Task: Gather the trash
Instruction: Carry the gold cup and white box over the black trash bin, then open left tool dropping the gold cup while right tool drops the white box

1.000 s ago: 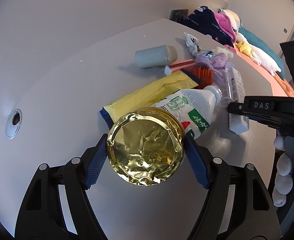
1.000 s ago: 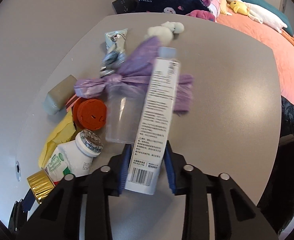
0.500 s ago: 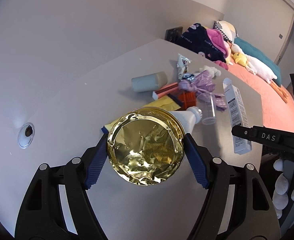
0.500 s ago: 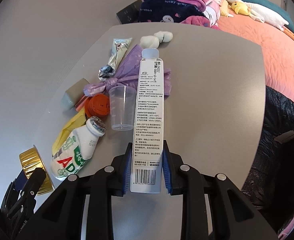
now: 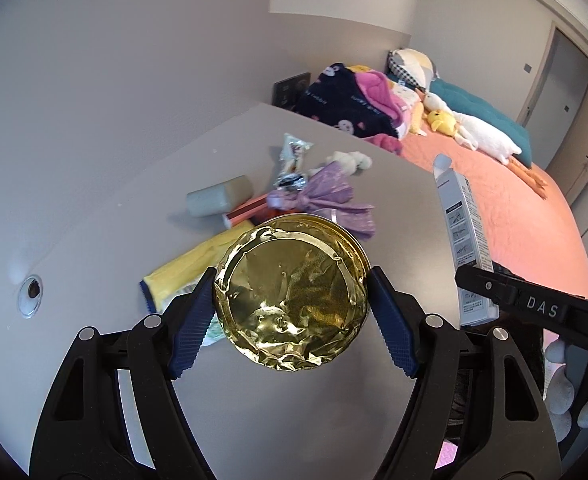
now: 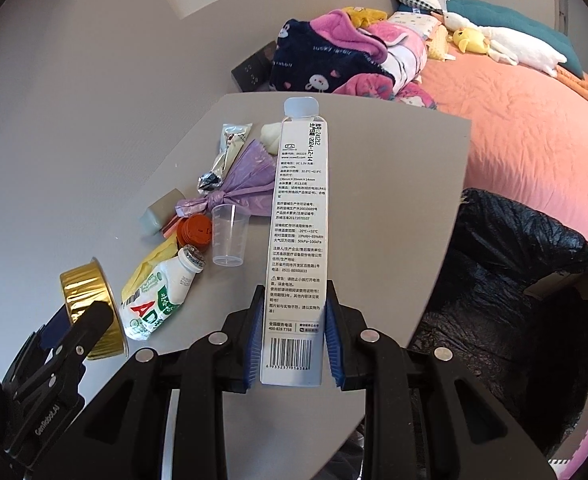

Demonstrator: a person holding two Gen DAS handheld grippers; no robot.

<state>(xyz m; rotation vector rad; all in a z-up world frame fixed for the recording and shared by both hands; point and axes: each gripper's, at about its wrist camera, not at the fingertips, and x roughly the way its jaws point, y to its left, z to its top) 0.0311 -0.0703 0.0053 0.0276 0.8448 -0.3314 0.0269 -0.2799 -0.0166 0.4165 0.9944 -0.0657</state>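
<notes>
My left gripper (image 5: 291, 302) is shut on a round gold foil cup (image 5: 291, 296), held above the grey table (image 5: 394, 208); the cup also shows in the right wrist view (image 6: 89, 308). My right gripper (image 6: 294, 336) is shut on a long white carton (image 6: 300, 240), held up over the table; it also shows in the left wrist view (image 5: 462, 236). On the table lie a white drink bottle (image 6: 165, 292), a clear plastic cup (image 6: 229, 236), an orange lid (image 6: 195, 232), a yellow wrapper (image 5: 197, 264), a purple bag (image 6: 241, 192) and a foil wrapper (image 6: 225, 152).
A bin lined with a black bag (image 6: 510, 280) stands at the table's right edge. A grey block (image 5: 219, 200) lies by the wall. A bed with an orange cover (image 6: 534, 120), clothes and soft toys lies behind the table. A round hole (image 5: 31, 290) is in the tabletop at left.
Both grippers have risen and drawn back from the table with their loads. The carton has come off the pile and now points straight ahead, and the bin has come into the right wrist view.
</notes>
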